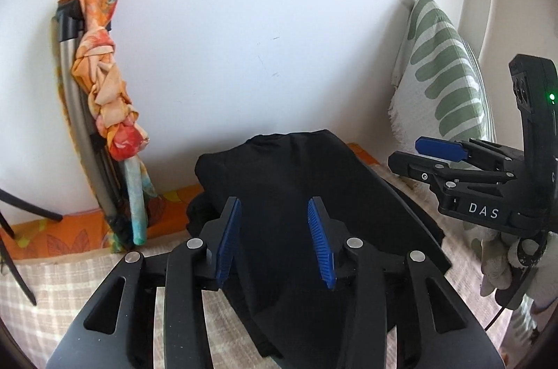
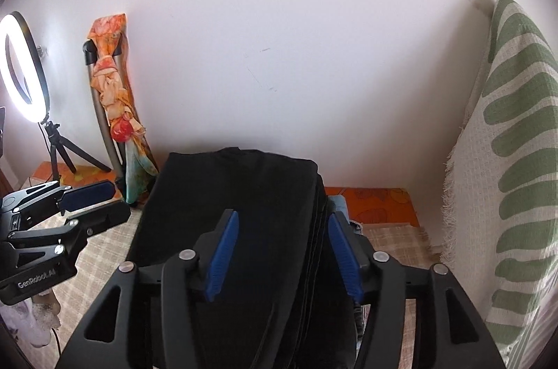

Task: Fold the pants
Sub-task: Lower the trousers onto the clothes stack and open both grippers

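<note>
On the checked bed (image 2: 104, 250), folded black pants (image 2: 230, 215) lie flat. Left gripper (image 1: 275, 240) at nine o'clock and right gripper (image 2: 284, 250) at three hover, fingers parted, apparently releasing the fold.

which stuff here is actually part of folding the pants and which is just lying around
Part of the job:
- black pants, folded on the checked cover
- left claw, open
- right claw, open

Just lying about:
- ring light
- orange floral cloth knotted round a pole
- green-striped cushion
</note>
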Motion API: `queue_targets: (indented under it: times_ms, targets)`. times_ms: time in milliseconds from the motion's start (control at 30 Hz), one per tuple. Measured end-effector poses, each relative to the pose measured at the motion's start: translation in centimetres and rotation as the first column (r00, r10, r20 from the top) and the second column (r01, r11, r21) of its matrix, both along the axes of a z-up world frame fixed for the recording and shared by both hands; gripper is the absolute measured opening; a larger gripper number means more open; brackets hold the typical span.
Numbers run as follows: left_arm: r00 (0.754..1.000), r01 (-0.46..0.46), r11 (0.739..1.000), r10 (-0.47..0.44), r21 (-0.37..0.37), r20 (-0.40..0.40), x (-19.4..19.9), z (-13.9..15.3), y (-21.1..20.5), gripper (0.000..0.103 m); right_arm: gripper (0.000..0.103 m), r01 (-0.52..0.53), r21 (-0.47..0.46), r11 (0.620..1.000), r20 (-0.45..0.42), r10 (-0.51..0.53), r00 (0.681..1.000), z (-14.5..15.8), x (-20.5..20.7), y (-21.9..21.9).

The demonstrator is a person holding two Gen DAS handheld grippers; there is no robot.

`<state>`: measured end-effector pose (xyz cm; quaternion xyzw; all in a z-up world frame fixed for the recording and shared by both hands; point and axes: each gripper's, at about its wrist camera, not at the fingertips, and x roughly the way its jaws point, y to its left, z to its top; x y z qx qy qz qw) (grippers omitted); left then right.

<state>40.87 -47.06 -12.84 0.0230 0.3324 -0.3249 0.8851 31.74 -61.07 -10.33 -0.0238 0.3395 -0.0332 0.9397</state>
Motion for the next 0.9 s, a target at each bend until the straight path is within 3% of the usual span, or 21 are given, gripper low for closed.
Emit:
queue_targets:
  times_ms: [67, 167, 300, 367, 467, 733, 900]
  targets:
    - [1.000, 0.001, 1.000, -0.001, -0.005, -0.007, -0.3, 0.3, 0.3, 0.039, 0.068, 0.003, -0.019, 1.000, 0.012, -0.003, 1.000, 0.6, -0.9, 0.7]
    - [1.000, -0.001, 1.000, 0.001, -0.013, 0.008, -1.0, 1.2, 0.3, 0.049, 0.083, 0.005, -0.012, 1.000, 0.037, -0.004, 0.999, 1.5, -2.2, 1.4]
    - [1.000, 0.001, 1.000, 0.000, -0.026, 0.009, -2.3, 2.3, 1.5, 0.063, 0.092, 0.029, -0.048, 0.998, 0.080, -0.025, 0.996, 2.6, -4.4, 2.8]
    - [1.000, 0.000, 1.000, 0.000, -0.021, 0.015, -3.1, 2.7, 2.1, 0.065, 0.100, 0.050, -0.081, 0.995, 0.093, -0.042, 0.995, 2.9, -5.4, 3.5]
    - [1.000, 0.006, 1.000, -0.005, -0.013, 0.025, -4.3, 3.3, 3.0, 0.068, 0.103, 0.072, -0.106, 0.992, 0.110, -0.060, 0.992, 3.6, -7.1, 4.5]
    - [0.999, 0.029, 0.999, -0.028, -0.028, 0.017, -8.3, 4.6, 5.6, 0.070, 0.103, 0.096, -0.068, 0.993, 0.144, -0.085, 0.986, 5.8, -12.5, 5.9]
    - [0.997, 0.053, 0.998, -0.052, -0.024, 0.058, -11.6, 6.1, 7.9, 0.070, 0.103, 0.116, -0.064, 0.991, 0.161, -0.105, 0.981, 6.7, -15.5, 7.4]
